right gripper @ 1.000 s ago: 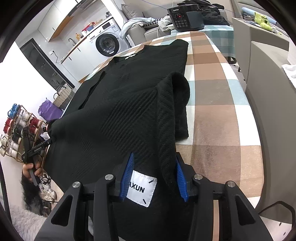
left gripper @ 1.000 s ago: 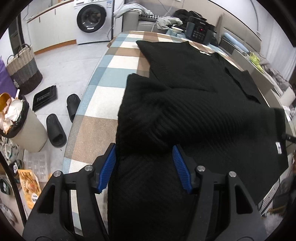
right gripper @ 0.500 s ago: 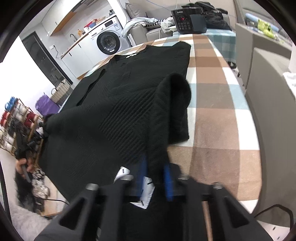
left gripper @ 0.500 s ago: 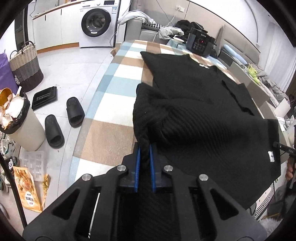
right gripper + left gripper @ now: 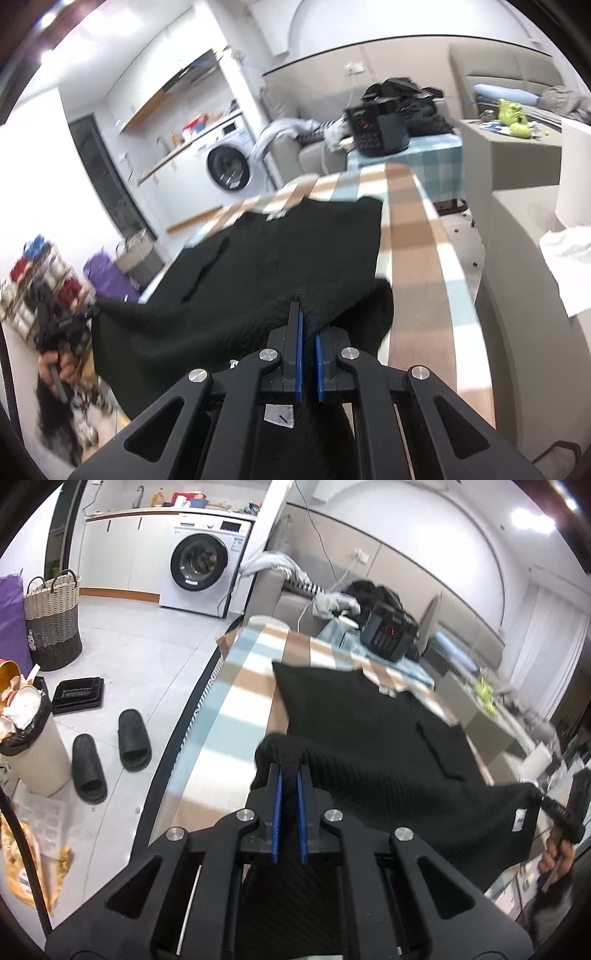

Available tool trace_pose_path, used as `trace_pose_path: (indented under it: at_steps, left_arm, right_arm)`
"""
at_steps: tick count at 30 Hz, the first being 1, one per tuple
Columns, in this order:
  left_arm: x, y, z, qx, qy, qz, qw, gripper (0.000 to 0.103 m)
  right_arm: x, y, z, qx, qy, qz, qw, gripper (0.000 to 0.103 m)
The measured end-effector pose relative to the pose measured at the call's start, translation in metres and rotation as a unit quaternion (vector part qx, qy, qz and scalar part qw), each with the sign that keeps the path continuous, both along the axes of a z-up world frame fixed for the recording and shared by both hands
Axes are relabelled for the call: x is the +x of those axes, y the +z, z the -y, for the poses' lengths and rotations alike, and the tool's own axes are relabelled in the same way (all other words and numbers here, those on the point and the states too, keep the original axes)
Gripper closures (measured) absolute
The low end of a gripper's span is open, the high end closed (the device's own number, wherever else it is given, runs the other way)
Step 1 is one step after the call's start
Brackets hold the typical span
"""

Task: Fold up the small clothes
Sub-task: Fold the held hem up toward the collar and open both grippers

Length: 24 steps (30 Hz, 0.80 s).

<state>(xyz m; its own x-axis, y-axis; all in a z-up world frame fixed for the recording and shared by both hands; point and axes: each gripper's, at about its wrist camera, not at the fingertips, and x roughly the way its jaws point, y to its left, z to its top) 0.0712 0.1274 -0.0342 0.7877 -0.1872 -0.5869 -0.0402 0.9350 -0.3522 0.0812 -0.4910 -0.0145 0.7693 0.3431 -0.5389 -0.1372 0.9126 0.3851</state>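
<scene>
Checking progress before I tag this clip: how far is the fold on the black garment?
Done: both near corners are gripped. The left gripper and right gripper are each shut on the black garment. In hand: the near edge hangs raised between them, while the far part lies flat on the checked tablecloth. Left: carry that edge over, lay it down, release, then make any further folds.

Both wrist cameras look down-forward from opposite near corners — sharing the black garment (image 5: 369, 738) and table (image 5: 413, 229).

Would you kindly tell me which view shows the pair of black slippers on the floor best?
The left wrist view: both black slippers lie unobstructed on the pale floor beside the checked table. The right wrist view does not show them.
</scene>
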Motion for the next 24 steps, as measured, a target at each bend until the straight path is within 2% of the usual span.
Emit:
trace_pose_path:
  at_steps: [4,7,11,14,15,17,19,24]
  left_arm:
    - [0.034,0.006,-0.002,-0.005,0.007,0.004,1.0000,0.098]
    - [0.068,0.002,0.002,0.011,0.013,-0.004,0.9998,0.098]
    - [0.111,-0.020,0.010,0.026,0.021,-0.044,0.9985,0.097]
    - [0.129,-0.040,0.012,0.029,0.033,-0.082,0.9956,0.097]
    - [0.130,-0.045,0.011,0.025,0.030,-0.090,0.9952,0.096]
    - [0.130,-0.054,0.009,0.025,0.031,-0.101,0.9940,0.081]
    - [0.130,-0.063,0.006,0.026,0.039,-0.111,0.9927,0.047]
    - [0.137,-0.079,0.005,0.000,0.039,-0.123,0.9916,0.045]
  right_arm:
    - [0.031,0.006,0.004,0.009,-0.057,0.006,0.998,0.098]
    - [0.061,-0.005,0.006,0.014,-0.075,-0.034,0.996,0.098]
    - [0.088,-0.028,0.004,0.006,-0.080,-0.093,0.992,0.096]
    - [0.091,-0.042,0.010,0.021,-0.068,-0.136,0.988,0.079]
    - [0.088,-0.045,0.013,0.025,-0.068,-0.141,0.987,0.069]
    - [0.080,-0.053,0.022,0.032,-0.067,-0.148,0.986,0.063]
    - [0.074,-0.060,0.028,0.035,-0.062,-0.157,0.985,0.060]
    - [0.085,-0.074,0.023,0.058,-0.035,-0.176,0.982,0.060]
